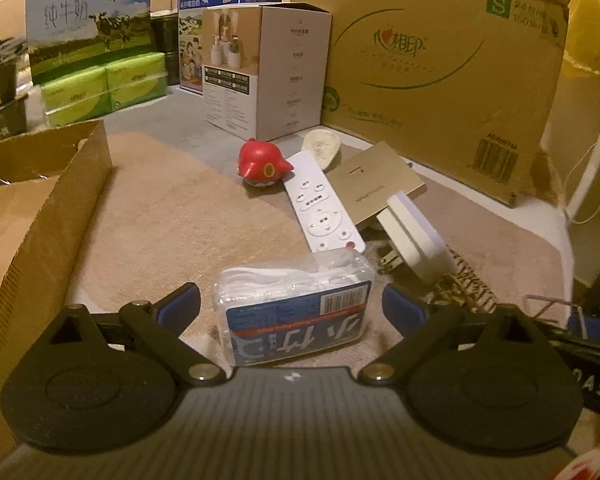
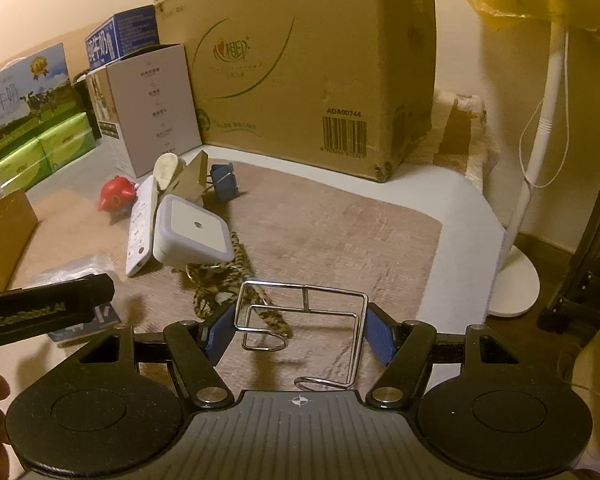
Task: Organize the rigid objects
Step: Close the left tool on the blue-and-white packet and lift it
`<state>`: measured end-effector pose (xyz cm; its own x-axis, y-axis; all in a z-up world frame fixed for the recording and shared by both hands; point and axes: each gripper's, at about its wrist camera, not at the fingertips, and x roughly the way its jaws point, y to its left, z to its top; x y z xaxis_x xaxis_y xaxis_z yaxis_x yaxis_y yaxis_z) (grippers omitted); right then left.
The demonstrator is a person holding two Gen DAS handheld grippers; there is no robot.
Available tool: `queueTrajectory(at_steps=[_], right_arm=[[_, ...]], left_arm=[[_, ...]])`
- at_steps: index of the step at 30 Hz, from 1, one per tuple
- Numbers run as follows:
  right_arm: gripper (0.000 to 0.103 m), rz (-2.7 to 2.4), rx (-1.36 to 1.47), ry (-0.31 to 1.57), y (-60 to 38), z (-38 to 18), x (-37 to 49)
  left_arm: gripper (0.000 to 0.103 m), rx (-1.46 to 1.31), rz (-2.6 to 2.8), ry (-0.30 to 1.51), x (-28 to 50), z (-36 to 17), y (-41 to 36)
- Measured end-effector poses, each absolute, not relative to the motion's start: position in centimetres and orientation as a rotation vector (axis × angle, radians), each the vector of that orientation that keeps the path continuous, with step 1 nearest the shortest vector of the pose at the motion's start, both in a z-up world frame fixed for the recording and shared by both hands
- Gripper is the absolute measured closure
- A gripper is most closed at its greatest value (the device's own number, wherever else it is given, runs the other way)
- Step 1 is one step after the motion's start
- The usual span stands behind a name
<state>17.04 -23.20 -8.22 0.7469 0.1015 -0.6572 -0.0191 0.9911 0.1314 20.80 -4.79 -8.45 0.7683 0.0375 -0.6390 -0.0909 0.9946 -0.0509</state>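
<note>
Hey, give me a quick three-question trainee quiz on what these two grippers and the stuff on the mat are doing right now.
1. True or false: the pads of the left hand-held gripper press on the clear plastic box.
2. What sits between the fingers of the right hand-held gripper? A wire rack; B binder clip; C striped strap.
3. Name the long item lying between the red toy and the square night light.
Key: 1 false, the jaws stand open beside it. 2 A. 3 the white remote.

Left gripper (image 1: 291,307): our jaws gape, pads clear of the packet (image 1: 296,316) between them.
Right gripper (image 2: 300,330): our pads clamp the wire rack (image 2: 306,322).
</note>
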Motion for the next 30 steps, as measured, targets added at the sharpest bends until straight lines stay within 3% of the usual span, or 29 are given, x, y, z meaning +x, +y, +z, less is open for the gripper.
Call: queueTrajectory(at_steps=[6, 16, 30], right_arm=[[0.035, 0.073, 0.131, 0.727, -23.4, -8.5, 17.5], [0.035, 0.079, 0.128, 0.724, -23.2, -8.3, 17.3], [0.035, 0.175, 0.126, 0.657, -19.7, -3.9, 14.8]], left_arm=[[0.016, -0.071, 0.086, 0.685, 21.1, -8.8, -5.0], [0.017, -0.084, 0.057, 0.692, 20.0, -8.1, -3.8], [0.017, -0.108, 0.099, 0.614, 15.8, -2.0, 1.4]])
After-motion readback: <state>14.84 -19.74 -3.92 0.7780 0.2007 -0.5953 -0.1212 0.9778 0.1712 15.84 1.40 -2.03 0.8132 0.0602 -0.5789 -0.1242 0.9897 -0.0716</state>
